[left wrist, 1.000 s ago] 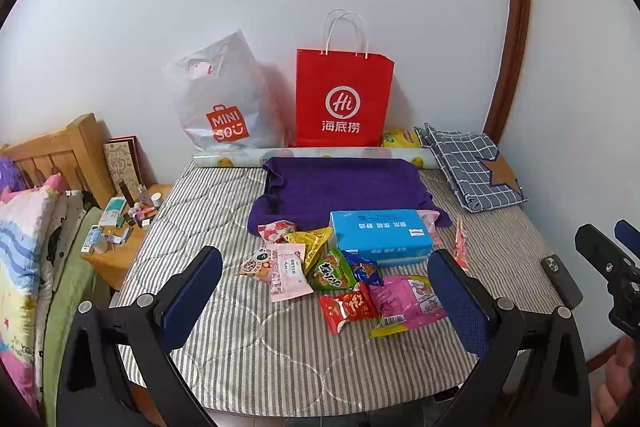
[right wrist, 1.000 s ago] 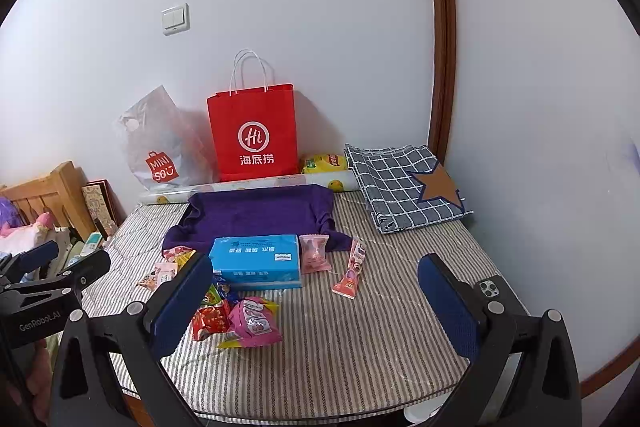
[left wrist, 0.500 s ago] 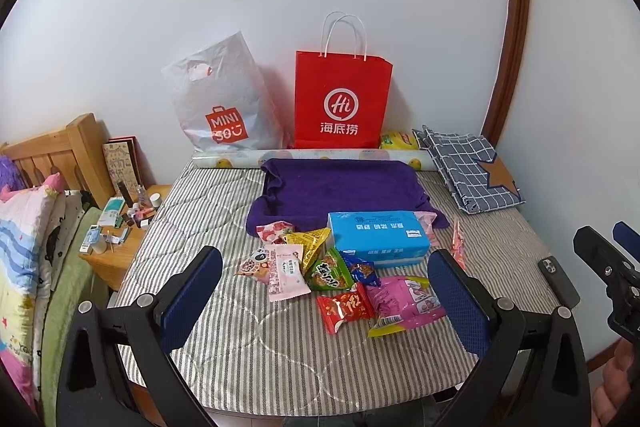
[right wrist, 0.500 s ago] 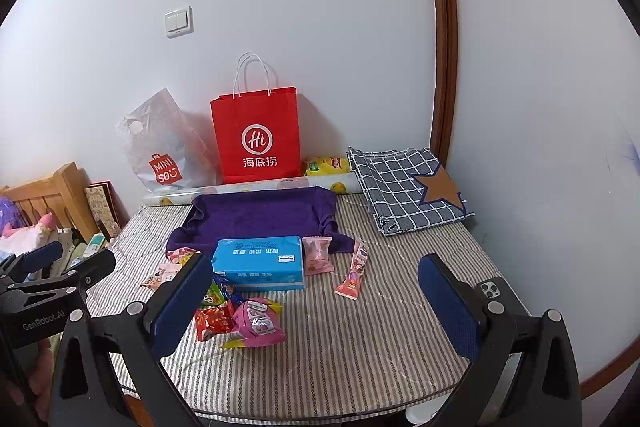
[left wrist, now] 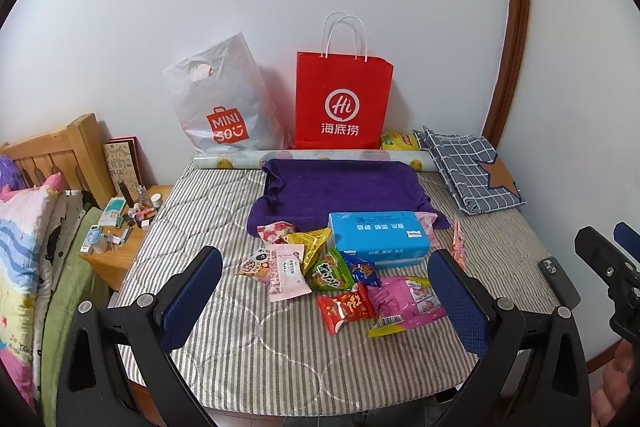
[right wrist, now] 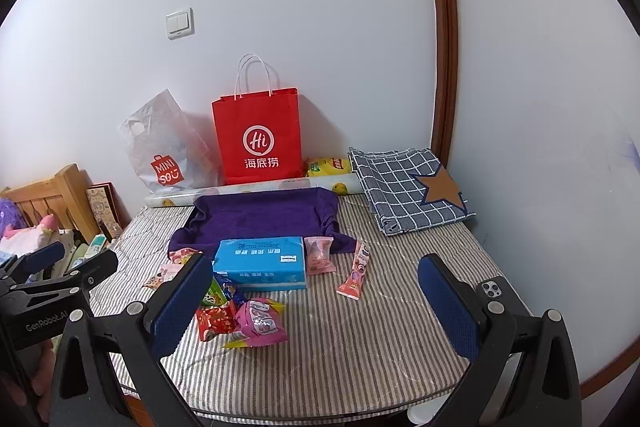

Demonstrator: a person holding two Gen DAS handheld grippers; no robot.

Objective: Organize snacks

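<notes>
Nearest, at 6 o'clock, left gripper [left wrist: 325, 291] and right gripper [right wrist: 314, 301] both hover spread wide, empty. Snack packets [left wrist: 340, 275] lie overlapped mid-bed [left wrist: 248, 355], touching the blue tissue box [left wrist: 378, 237] at 12. Risk: pinching two slippery wrappers together, or nudging the box.

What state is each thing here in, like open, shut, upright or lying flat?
left gripper: open, holding nothing
right gripper: open, holding nothing
red paper bag: upright against the wall
white plastic bag: leaning on the wall
blue tissue pack: lying flat
purple towel: spread out
snack packets: scattered, lying loose
phone: face down
</notes>
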